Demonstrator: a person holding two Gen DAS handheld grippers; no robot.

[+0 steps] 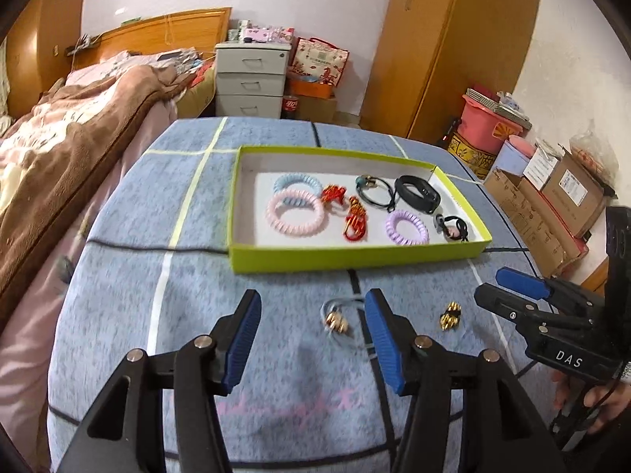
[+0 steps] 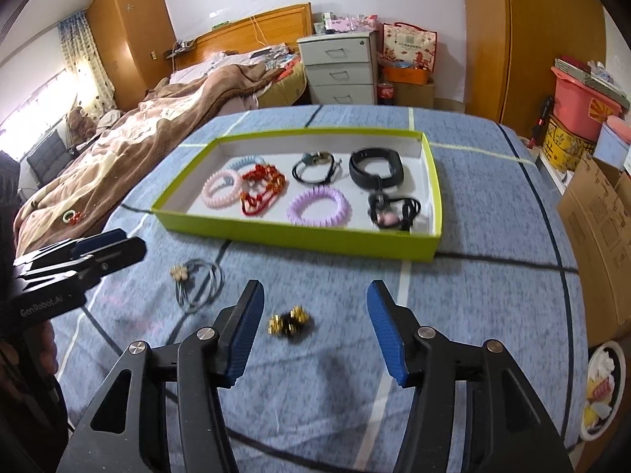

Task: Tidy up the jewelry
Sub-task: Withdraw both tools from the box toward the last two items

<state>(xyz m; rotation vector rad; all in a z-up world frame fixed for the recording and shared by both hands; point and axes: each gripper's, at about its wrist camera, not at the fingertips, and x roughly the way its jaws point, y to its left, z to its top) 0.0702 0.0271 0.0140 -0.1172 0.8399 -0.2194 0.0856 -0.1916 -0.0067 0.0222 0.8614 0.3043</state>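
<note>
1. Gold bead cluster (image 2: 290, 320): I see it on the blue cloth (image 2: 473, 295) just ahead of my right gripper (image 2: 315, 311), whose jaws stand wide apart and hold nothing.
2. Grey cord bracelet (image 1: 341, 321): it lies ahead of my left gripper (image 1: 313, 315), jaws likewise apart and empty.
3. Green tray (image 1: 355, 254): beyond both grippers, it holds coil bands, red charms and black bands.
4. Right view only: a plate (image 2: 603, 390) at the right edge.
5. Left view only: a hand (image 1: 591, 402) on the right gripper's grip.
</note>
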